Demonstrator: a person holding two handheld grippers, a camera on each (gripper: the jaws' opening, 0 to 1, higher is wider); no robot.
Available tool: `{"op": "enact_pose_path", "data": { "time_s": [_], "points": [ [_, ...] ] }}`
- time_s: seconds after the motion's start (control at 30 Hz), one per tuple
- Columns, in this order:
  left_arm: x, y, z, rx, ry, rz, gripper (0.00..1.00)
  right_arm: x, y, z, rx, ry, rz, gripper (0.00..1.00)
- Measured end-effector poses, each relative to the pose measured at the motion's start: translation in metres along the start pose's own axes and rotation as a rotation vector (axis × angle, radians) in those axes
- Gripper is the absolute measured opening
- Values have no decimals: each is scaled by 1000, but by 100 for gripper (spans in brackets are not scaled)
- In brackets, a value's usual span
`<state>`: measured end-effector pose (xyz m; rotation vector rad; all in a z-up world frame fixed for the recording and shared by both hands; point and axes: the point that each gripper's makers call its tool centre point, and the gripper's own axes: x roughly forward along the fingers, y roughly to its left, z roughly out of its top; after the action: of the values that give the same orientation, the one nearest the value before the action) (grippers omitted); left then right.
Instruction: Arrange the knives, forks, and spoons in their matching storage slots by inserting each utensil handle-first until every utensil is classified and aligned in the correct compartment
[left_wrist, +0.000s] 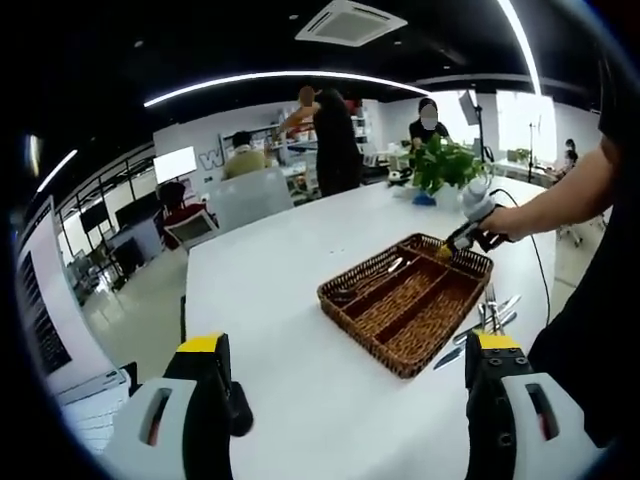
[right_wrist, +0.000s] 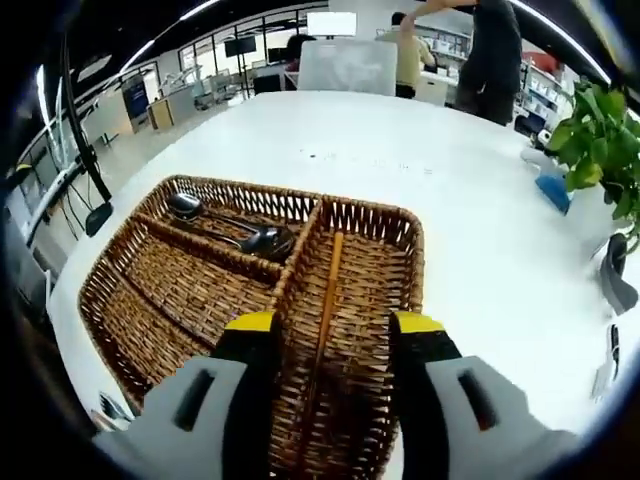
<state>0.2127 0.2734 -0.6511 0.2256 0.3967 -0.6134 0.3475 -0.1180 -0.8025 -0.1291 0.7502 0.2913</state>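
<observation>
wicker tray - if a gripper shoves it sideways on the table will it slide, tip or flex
The wicker tray is low and wide, so it probably slides rather than tips. The white table looks smooth, so little grip. Woven walls may flex slightly, and the spoons inside could rattle or shift.

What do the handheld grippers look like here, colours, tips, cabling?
Left gripper: two light-grey jaw bodies with black inner faces and yellow caps at the tips. Right gripper has the same grey, black and yellow scheme. In the left gripper view a black cable trails from the right gripper.
</observation>
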Motion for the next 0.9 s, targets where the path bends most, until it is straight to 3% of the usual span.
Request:
{"op": "enact_pose_path", "data": {
  "time_s": [0.1,0.27,0.33,0.5,0.57,0.63,0.7,0.9],
  "points": [
    [2,-2,2,-2,-13,-12,99,-12,1,8,-24,-17,19,66],
    [8,-12,1,1,-27,-58,99,-40,6,24,-80,-104,44,100],
    [11,-19,-1,-16,-15,-89,99,-55,10,37,-168,-191,54,100],
    [14,-39,1,-9,-26,-140,99,-76,18,41,-217,-219,95,100],
    [17,-42,-4,-1,-1,-135,99,-84,20,38,-224,-215,98,100],
    [19,-43,0,-15,-21,-112,99,-89,22,38,-239,-229,127,100],
    [22,-44,6,-95,-57,-78,99,-95,22,39,-259,-238,141,100],
    [24,-49,14,-36,-50,24,99,-120,8,32,-238,-265,164,100]
  ]
}}
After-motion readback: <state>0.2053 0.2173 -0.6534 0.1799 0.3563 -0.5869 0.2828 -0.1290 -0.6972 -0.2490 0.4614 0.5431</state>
